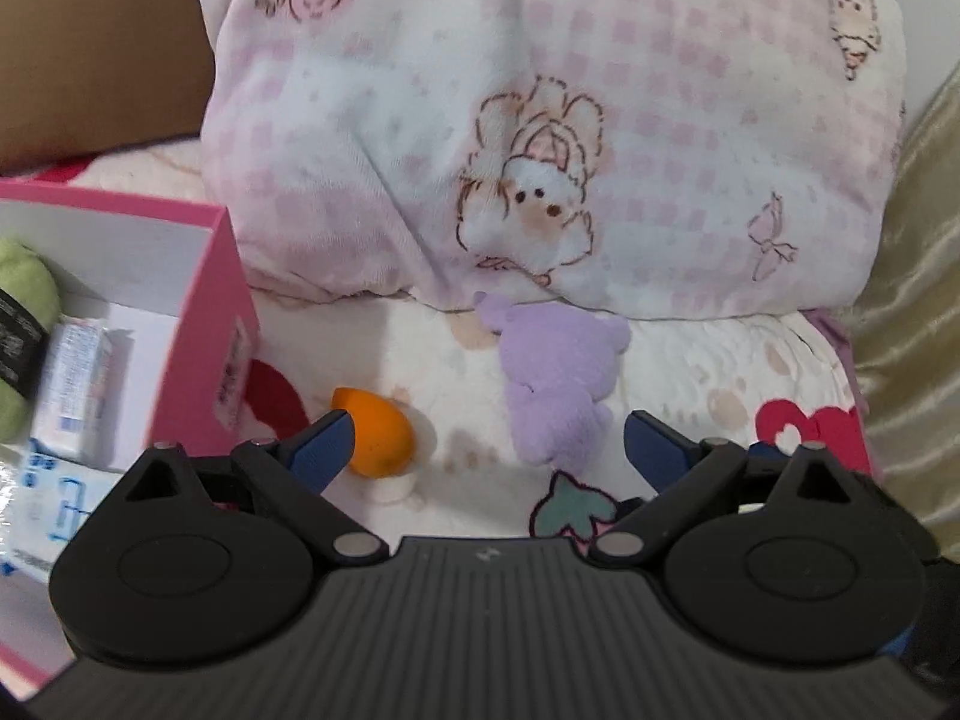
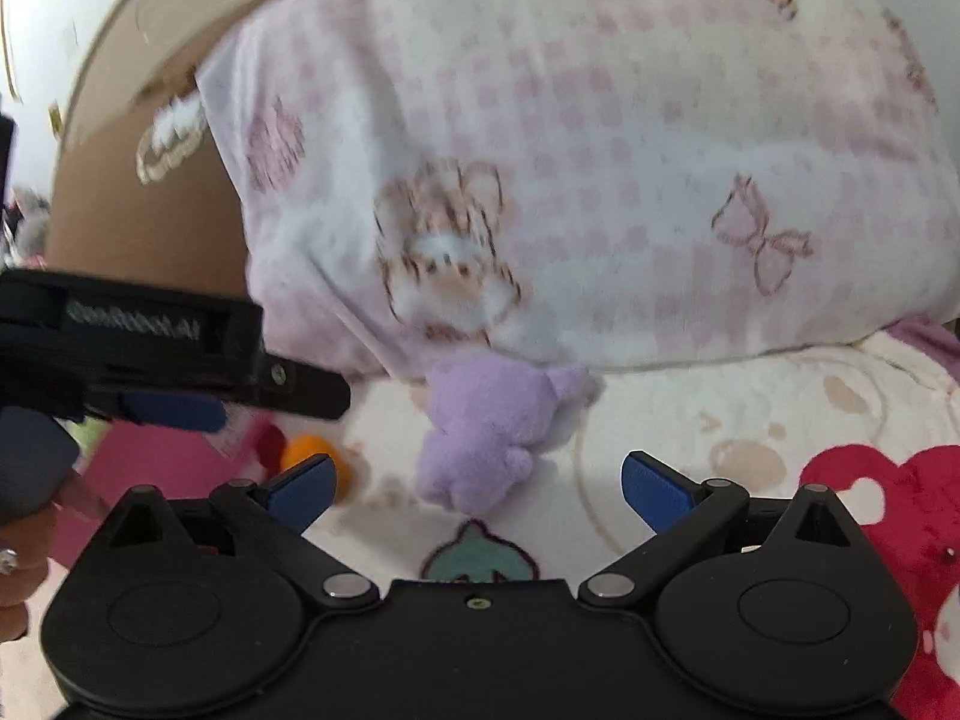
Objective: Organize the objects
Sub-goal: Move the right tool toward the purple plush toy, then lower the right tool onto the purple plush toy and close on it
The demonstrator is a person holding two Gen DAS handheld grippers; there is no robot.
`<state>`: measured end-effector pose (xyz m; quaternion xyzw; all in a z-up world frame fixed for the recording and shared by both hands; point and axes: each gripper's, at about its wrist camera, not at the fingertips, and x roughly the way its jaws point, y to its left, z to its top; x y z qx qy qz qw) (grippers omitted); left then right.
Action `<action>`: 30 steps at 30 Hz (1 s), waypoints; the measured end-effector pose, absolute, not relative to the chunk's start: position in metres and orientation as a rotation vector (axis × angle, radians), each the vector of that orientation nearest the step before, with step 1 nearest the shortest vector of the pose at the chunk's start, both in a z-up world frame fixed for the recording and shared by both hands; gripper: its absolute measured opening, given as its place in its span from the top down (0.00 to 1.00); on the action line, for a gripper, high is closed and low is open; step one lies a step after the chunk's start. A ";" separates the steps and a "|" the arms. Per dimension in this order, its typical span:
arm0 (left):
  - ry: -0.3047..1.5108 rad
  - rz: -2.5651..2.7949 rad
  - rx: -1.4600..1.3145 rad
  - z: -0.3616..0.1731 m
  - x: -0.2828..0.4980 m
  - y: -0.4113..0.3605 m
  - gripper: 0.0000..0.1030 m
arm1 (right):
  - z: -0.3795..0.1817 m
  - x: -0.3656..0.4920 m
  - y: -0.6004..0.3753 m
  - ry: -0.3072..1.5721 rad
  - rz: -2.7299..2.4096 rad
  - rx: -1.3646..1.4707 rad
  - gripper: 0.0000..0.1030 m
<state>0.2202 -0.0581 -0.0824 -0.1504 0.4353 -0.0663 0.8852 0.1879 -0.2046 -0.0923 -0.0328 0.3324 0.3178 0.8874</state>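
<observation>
Purple plush toy [image 2: 480, 432] lies on the bed [image 2: 720, 420], against the pillow [image 2: 600, 180], and we judge it light, soft and squashy, best pinched across its body. Both our left hand-held gripper [image 1: 486, 438] and right hand-held gripper [image 2: 477, 483] are spread wide, empty. An orange sponge [image 1: 378, 432] sits beside the pink box [image 1: 210, 348].

Both grippers tilt down toward the purple plush toy [image 1: 555, 384], the left gripper [image 1: 486, 441] and right gripper [image 2: 477, 483] each with jaws spread wide and empty, the left one nearer the toy's left side.
</observation>
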 end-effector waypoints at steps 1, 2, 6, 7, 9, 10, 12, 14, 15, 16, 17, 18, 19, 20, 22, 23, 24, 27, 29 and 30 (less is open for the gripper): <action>0.911 -0.145 -0.312 -0.087 0.223 -0.060 0.16 | -0.097 0.192 -0.202 0.699 0.664 -0.066 0.06; 0.920 -0.143 -0.313 -0.092 0.225 -0.061 0.20 | -0.102 0.195 -0.200 0.704 0.669 -0.060 0.06; 0.943 -0.169 -0.313 -0.109 0.233 -0.067 0.29 | -0.116 0.201 -0.191 0.674 0.664 -0.080 0.06; 0.935 -0.176 -0.309 -0.111 0.233 -0.067 0.33 | -0.120 0.202 -0.187 0.667 0.673 -0.089 0.06; 0.915 -0.198 -0.308 -0.113 0.236 -0.068 0.36 | -0.124 0.203 -0.183 0.654 0.687 -0.096 0.06; 0.902 -0.212 -0.313 -0.114 0.238 -0.068 0.37 | -0.126 0.203 -0.181 0.641 0.693 -0.101 0.06; 0.885 -0.235 -0.324 -0.116 0.242 -0.069 0.40 | -0.131 0.205 -0.176 0.629 0.695 -0.111 0.06; 0.891 -0.236 -0.293 -0.117 0.247 -0.072 0.51 | -0.133 0.207 -0.171 0.630 0.691 -0.117 0.06; 0.894 -0.232 -0.274 -0.118 0.249 -0.075 0.53 | -0.134 0.208 -0.169 0.630 0.687 -0.122 0.06; 0.889 -0.240 -0.270 -0.118 0.251 -0.076 0.53 | -0.135 0.208 -0.166 0.626 0.682 -0.136 0.06; 0.892 -0.249 -0.285 -0.120 0.252 -0.076 0.54 | -0.136 0.208 -0.163 0.627 0.693 -0.151 0.06; 0.908 -0.263 -0.309 -0.123 0.255 -0.077 0.55 | -0.138 0.209 -0.160 0.636 0.708 -0.169 0.08; 0.918 -0.271 -0.322 -0.126 0.257 -0.078 0.58 | -0.141 0.210 -0.156 0.650 0.710 -0.194 0.09; 0.922 -0.284 -0.328 -0.129 0.257 -0.079 0.59 | -0.144 0.212 -0.155 0.660 0.706 -0.200 0.09; 0.928 -0.300 -0.308 -0.134 0.257 -0.086 0.60 | -0.153 0.218 -0.155 0.702 0.673 -0.187 0.08; 0.928 -0.304 -0.304 -0.136 0.256 -0.089 0.62 | -0.157 0.222 -0.158 0.722 0.660 -0.173 0.08; 0.929 -0.317 -0.316 -0.139 0.255 -0.091 0.65 | -0.161 0.225 -0.161 0.741 0.665 -0.153 0.07; 0.942 -0.329 -0.366 -0.146 0.254 -0.089 0.77 | -0.165 0.230 -0.178 0.779 0.684 -0.055 0.04; 0.923 -0.322 -0.355 -0.147 0.251 -0.089 0.80 | -0.167 0.234 -0.186 0.790 0.707 0.003 0.02; 0.914 -0.322 -0.354 -0.148 0.250 -0.088 0.80 | -0.167 0.236 -0.189 0.799 0.726 0.023 0.00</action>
